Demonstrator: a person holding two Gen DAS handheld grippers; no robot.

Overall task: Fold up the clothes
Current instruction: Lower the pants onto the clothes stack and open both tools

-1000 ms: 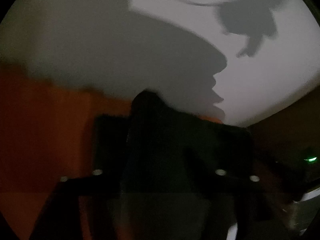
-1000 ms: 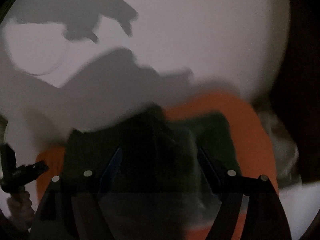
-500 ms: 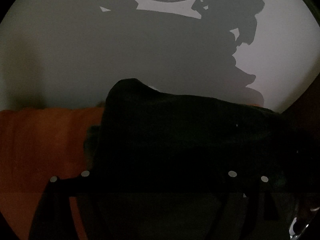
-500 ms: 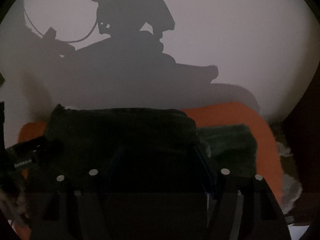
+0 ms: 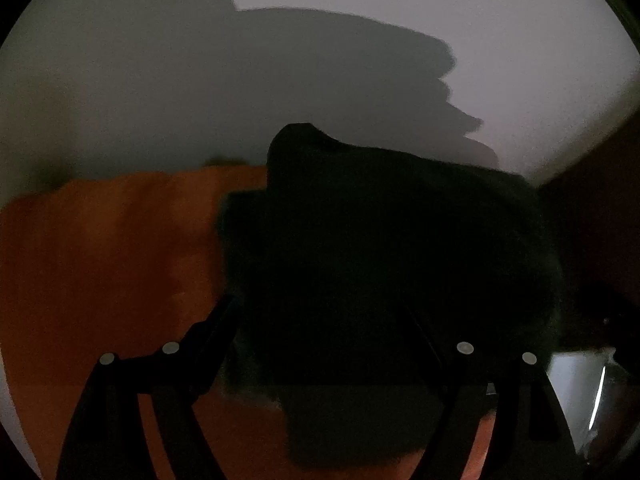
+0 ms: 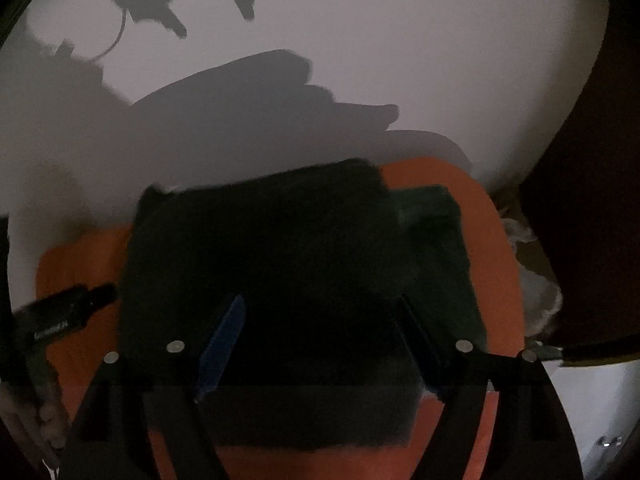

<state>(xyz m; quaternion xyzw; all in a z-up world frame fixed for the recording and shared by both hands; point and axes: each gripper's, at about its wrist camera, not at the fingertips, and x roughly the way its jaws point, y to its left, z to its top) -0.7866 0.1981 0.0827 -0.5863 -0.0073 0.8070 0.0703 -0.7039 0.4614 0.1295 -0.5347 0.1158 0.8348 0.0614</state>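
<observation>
Scene is dim in both wrist views; a black folded garment (image 6: 260,264) is seen lying on an orange cloth (image 6: 492,264), itself spread on a pale surface (image 6: 400,60); a dark green folded garment (image 6: 436,248) is seen just beside the black one, on its right side in the right wrist view, partly tucked under it; whether the two touch along the whole edge cannot be told.

Left gripper (image 5: 324,312) is held pointing steeply down over the black garment (image 5: 380,240); its jaws are spread wide, with the cloth seen between and beyond them; no pinch on the fabric can be made out, too dark to be certain; the orange cloth (image 5: 104,264) is seen to the left of it.

Right gripper (image 6: 320,308) is also pointed down over the black garment; its jaws have just been opening and stand wide, blue pads (image 6: 222,344) visible, garment lying between them, no press on it seen.

The left gripper's body (image 6: 60,316) is seen at the left edge of the right wrist view, over the orange cloth; crumpled pale material (image 6: 532,280) is seen at the right edge; shadows of the rig are cast on the pale surface.
</observation>
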